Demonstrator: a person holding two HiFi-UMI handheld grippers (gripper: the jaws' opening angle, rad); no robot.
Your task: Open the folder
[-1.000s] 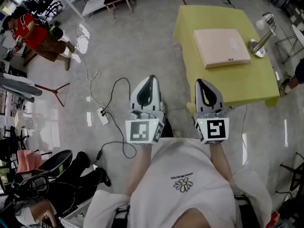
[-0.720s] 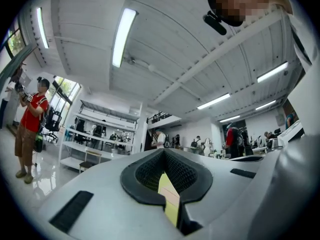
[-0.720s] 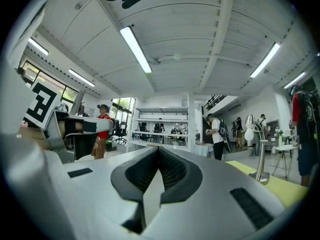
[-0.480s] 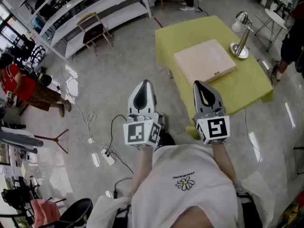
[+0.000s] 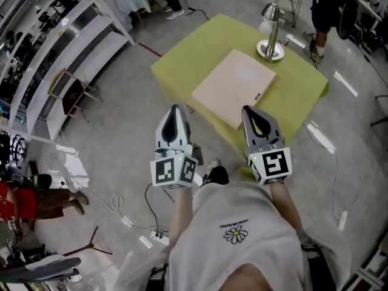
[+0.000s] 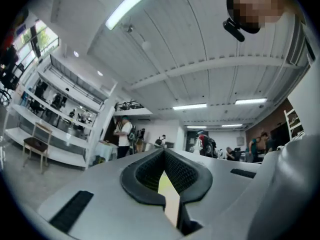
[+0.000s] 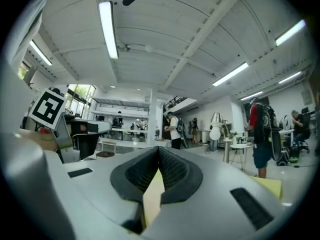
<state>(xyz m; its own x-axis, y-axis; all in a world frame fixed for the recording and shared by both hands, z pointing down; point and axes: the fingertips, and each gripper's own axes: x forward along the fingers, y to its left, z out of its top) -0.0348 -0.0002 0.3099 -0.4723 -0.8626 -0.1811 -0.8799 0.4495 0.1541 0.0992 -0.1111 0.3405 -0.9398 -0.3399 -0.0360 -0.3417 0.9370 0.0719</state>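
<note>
A flat beige folder [image 5: 233, 86] lies closed on the yellow table [image 5: 182, 65], just beyond both grippers in the head view. My left gripper [image 5: 174, 109] is held over the floor short of the table's near edge, jaws shut and empty. My right gripper [image 5: 247, 110] hangs by the folder's near corner, also shut with nothing in it. In the left gripper view the left gripper [image 6: 164, 154] shows its jaws together, a sliver of yellow and beige behind them. The right gripper [image 7: 159, 151] looks the same in the right gripper view.
A silver desk lamp [image 5: 271, 32] stands on the table behind the folder. White shelving [image 5: 54, 53] and a chair [image 5: 73, 93] are at the left. Cables and a power strip [image 5: 151, 235] lie on the floor. People stand at the far right [image 5: 330, 5] and lower left [image 5: 24, 202].
The view has swung so the table and folder, once off to the upper right, now sit straight ahead and closer. Both grippers stayed shut and side by side.
</note>
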